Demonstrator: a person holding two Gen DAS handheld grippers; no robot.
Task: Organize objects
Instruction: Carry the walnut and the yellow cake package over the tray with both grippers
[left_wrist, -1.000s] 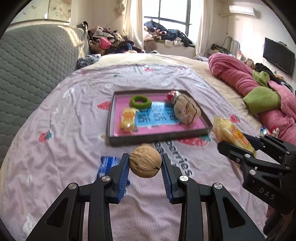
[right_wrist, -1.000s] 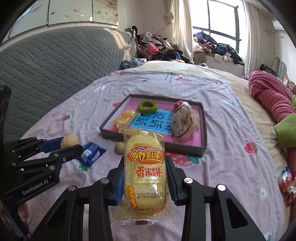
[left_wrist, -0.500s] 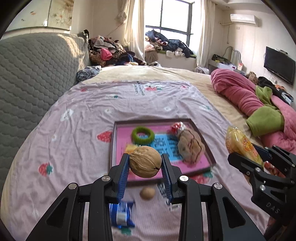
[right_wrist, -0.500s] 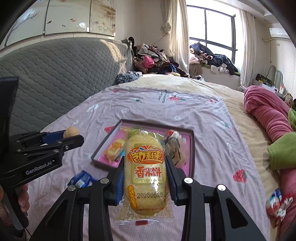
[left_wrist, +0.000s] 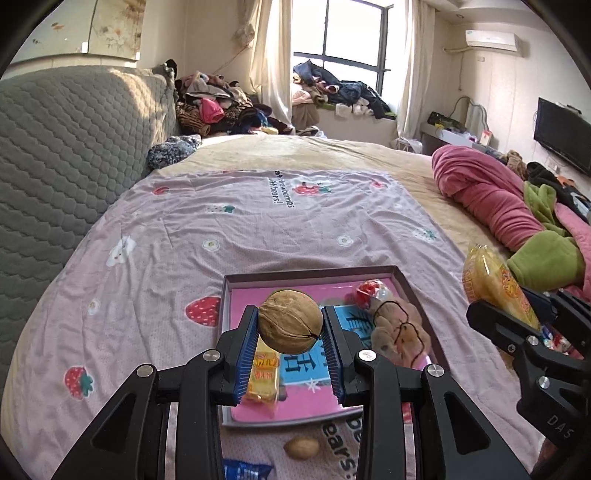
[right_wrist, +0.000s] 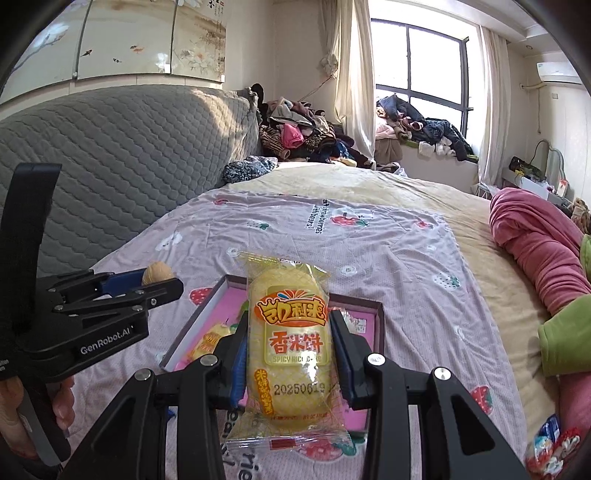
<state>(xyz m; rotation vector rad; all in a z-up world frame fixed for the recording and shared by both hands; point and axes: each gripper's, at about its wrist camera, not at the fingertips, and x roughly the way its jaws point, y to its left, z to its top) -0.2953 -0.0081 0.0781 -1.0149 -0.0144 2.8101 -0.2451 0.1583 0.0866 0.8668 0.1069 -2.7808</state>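
Note:
My left gripper (left_wrist: 290, 326) is shut on a brown walnut (left_wrist: 289, 320) and holds it above the pink tray (left_wrist: 295, 275) on the bed. My right gripper (right_wrist: 289, 341) is shut on a yellow rice cracker packet (right_wrist: 290, 345), also above the tray (right_wrist: 364, 304). The tray holds a yellow snack packet (left_wrist: 263, 380), a brown plush toy (left_wrist: 400, 326) and a red-wrapped candy (left_wrist: 371, 290). The right gripper with its packet (left_wrist: 493, 282) shows at the right of the left wrist view. The left gripper with the walnut (right_wrist: 158, 272) shows at the left of the right wrist view.
A second walnut (left_wrist: 301, 448) and a blue packet (left_wrist: 245, 470) lie on the lilac sheet before the tray. A grey quilted headboard (left_wrist: 66, 147) stands left. Pink and green bedding (left_wrist: 517, 214) lies right. Loose wrapped candies (right_wrist: 550, 446) lie at the right.
Both grippers have risen and moved forward over the tray with their loads. The tray now sits lower and closer in both views.

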